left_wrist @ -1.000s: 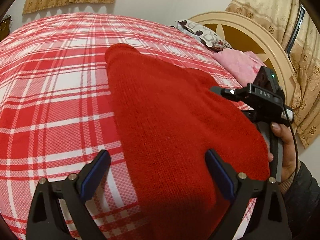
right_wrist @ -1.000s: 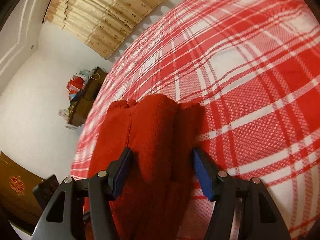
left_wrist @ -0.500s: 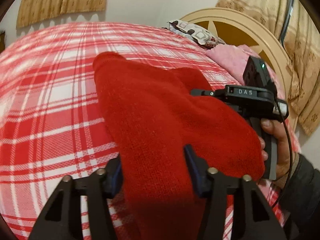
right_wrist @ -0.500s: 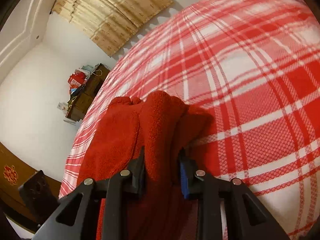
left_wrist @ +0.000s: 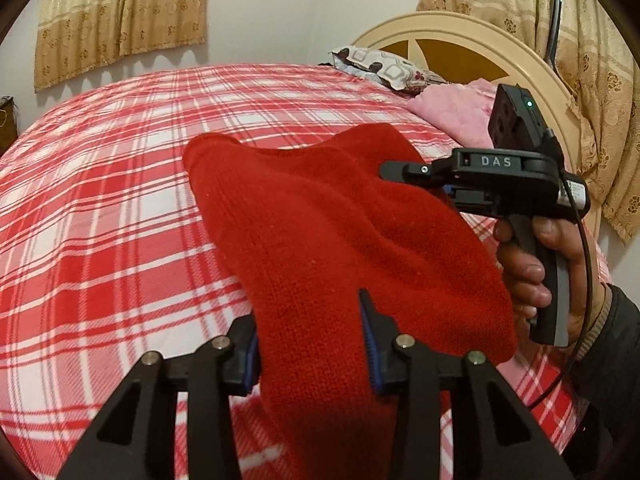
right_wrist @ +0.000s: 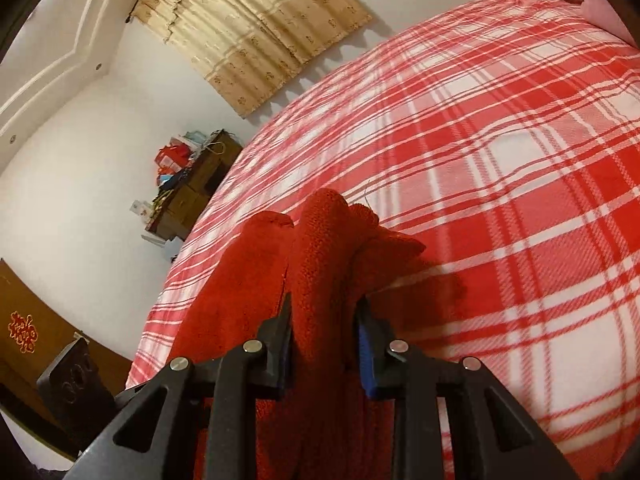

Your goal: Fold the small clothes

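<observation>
Both our claws grip the red knitted garment (left_wrist: 320,232): left claw (left_wrist: 310,344) on the near edge, right claw (right_wrist: 324,344) on the right edge, lifted above the red-and-white plaid bed (left_wrist: 100,200). We judge folding barely begun.

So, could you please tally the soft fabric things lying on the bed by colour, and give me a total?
Red: 1, the knit garment, clamped by the left gripper and the right gripper.
Pink: 1, the blanket by the headboard.
Patterned white: 1, the pillow.
Total: 3
</observation>
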Tool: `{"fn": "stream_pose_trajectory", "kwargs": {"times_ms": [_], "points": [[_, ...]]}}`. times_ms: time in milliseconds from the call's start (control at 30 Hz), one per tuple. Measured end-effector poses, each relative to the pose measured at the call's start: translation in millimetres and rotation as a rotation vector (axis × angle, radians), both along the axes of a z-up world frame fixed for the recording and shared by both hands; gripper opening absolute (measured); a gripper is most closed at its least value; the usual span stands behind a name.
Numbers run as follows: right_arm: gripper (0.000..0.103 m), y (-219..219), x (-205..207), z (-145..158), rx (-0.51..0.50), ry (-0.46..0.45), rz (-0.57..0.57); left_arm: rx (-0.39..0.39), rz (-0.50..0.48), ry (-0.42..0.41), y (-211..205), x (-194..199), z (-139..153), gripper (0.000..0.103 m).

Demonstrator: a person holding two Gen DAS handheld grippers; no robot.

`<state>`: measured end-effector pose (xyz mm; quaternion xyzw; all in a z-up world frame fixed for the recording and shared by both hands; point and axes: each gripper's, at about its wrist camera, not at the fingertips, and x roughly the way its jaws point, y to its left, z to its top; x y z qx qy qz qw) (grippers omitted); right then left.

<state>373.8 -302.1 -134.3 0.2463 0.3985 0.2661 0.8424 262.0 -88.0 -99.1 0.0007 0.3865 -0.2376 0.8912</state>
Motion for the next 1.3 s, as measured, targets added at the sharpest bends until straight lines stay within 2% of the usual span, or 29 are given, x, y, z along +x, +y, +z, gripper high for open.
{"fn": "stream_pose_trajectory", "kwargs": {"times_ms": [500,1300], "points": [[0.026,64.9,-20.6,12.0,0.081,-0.020,0.115,0.009,0.096,-0.035,49.8,-36.7,19.3,0.041],[0.026,198.0,-23.7,19.3,0.104,-0.031,0.325,-0.011,0.283,-0.062,141.0,-77.9,25.0,0.041]]}}
